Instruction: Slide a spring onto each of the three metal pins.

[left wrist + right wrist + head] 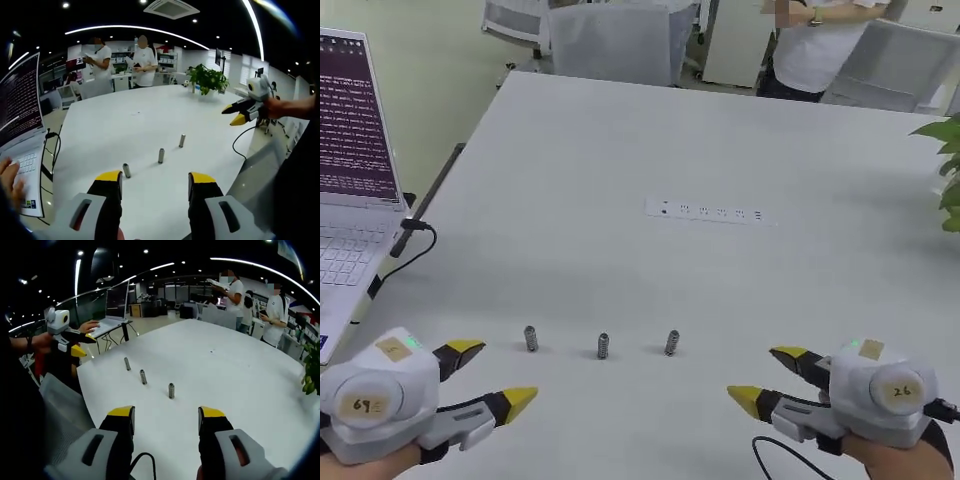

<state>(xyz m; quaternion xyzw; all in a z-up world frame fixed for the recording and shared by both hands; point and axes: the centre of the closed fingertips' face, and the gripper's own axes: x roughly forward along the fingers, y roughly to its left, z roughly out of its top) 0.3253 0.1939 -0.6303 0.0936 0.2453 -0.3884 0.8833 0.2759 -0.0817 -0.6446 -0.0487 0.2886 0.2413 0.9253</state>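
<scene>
Left gripper (492, 372): lower left of frame, jaws spread, empty.
Right gripper (763, 373): lower right, jaws spread, empty.
Springs: left spring (531, 339), middle spring (603, 346), right spring (672, 343), upright in a row, lower centre, on the white table (620, 150).

The table (720, 140) has a smooth, matt, pale grey top. The three springs (603, 346) are dull grey metal, ribbed with coiled wire. The left tool (495, 373) and the right tool (763, 374) have white, slightly glossy plastic bodies, with matt black jaws and yellow tips. The laptop (350, 200) is matt silver. Its cable (415, 250) is smooth and black.
</scene>
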